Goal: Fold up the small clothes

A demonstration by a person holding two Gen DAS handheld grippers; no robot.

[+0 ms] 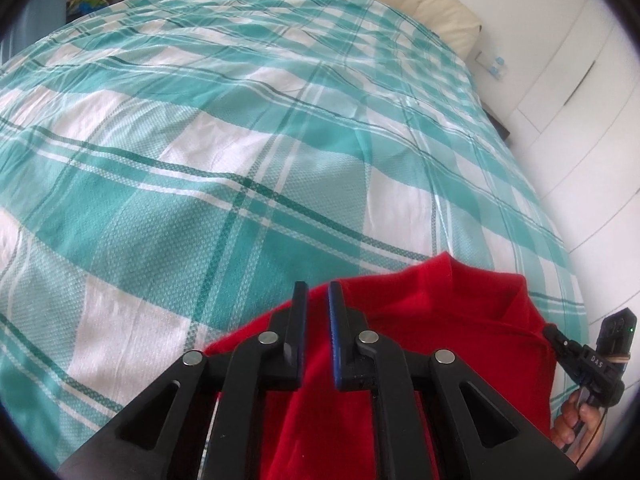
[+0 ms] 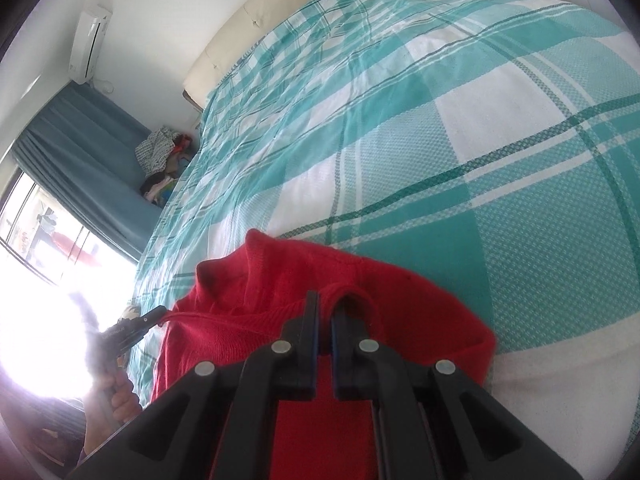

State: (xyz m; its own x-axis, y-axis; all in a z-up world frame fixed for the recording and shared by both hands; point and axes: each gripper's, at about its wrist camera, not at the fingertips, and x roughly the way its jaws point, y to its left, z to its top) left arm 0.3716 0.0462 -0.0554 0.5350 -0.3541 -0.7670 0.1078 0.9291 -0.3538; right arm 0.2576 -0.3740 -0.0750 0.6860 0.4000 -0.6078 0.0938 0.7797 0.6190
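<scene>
A red knitted garment point(image 1: 440, 320) lies on the teal and white checked bedspread point(image 1: 240, 140) at the near edge of the bed, its collar toward the bed's middle. My left gripper point(image 1: 317, 292) hovers over the garment's left part with a clear gap between its fingers; the red cloth shows through the gap, not pinched. In the right wrist view the left gripper point(image 2: 154, 314) sits at a drawn-out corner of the garment point(image 2: 260, 300). My right gripper point(image 2: 326, 304) is shut on a raised fold of the red fabric, and in the left wrist view the right gripper point(image 1: 554, 332) pinches the garment's right edge.
A cream pillow point(image 1: 432, 0) lies at the head of the bed. A pile of clothes point(image 2: 160, 160) sits beside the bed by a blue curtain point(image 2: 80, 152) and a bright window. White wardrobe doors point(image 1: 580, 100) stand on the other side. A hand point(image 2: 120, 396) holds each gripper.
</scene>
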